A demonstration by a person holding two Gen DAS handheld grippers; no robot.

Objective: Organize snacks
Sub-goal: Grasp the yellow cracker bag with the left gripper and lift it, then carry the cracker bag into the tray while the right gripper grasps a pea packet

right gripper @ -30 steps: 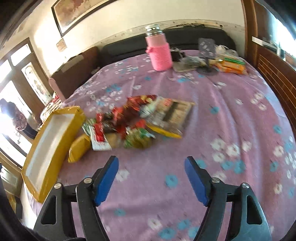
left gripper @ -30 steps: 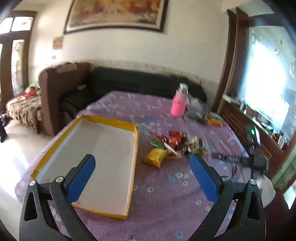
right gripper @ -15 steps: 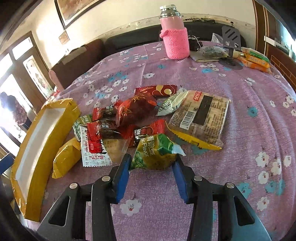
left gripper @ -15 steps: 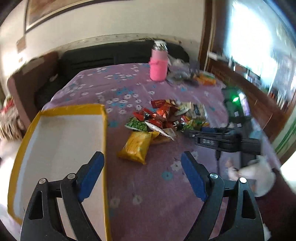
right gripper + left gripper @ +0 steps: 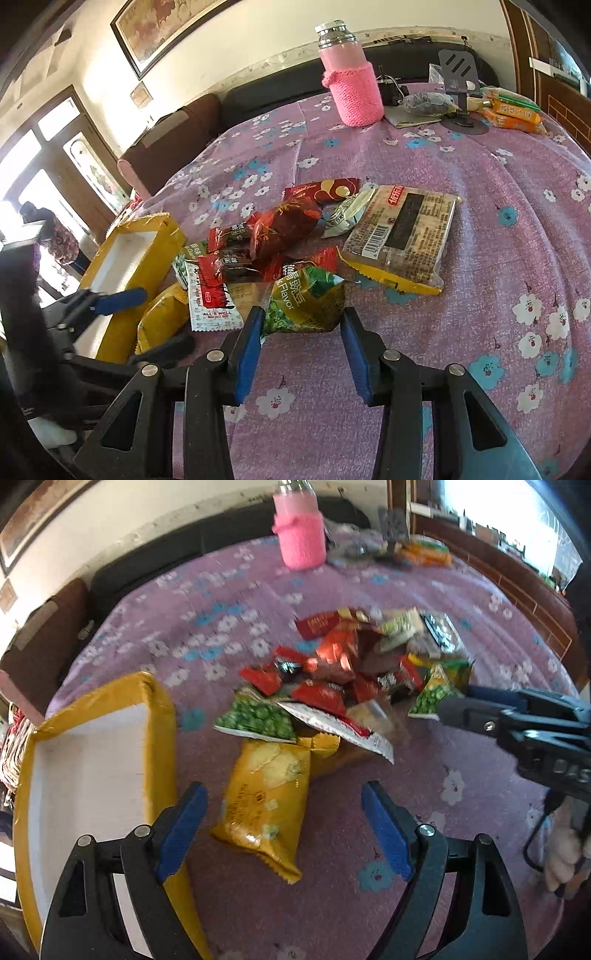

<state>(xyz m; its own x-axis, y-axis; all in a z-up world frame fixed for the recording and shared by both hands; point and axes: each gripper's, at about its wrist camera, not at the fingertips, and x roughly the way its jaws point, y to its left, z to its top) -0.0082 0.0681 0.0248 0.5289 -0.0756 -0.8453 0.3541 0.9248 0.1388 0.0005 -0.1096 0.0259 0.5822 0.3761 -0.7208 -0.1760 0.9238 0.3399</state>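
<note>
— Since a second ago, what has moved?
— Both hands came down to the snack pile. The right gripper (image 5: pixel 301 321) closed in and now pinches the green pea packet (image 5: pixel 306 301) at the pile's near edge, the packet resting on the purple surface (image 5: pixel 480 258).
— And the left?
— The left gripper (image 5: pixel 284 827) narrowed a little earlier but stands released, its fingers either side of the yellow chip bag (image 5: pixel 264 794), not touching it. That bag lies just beside the yellow tray (image 5: pixel 159 738).
</note>
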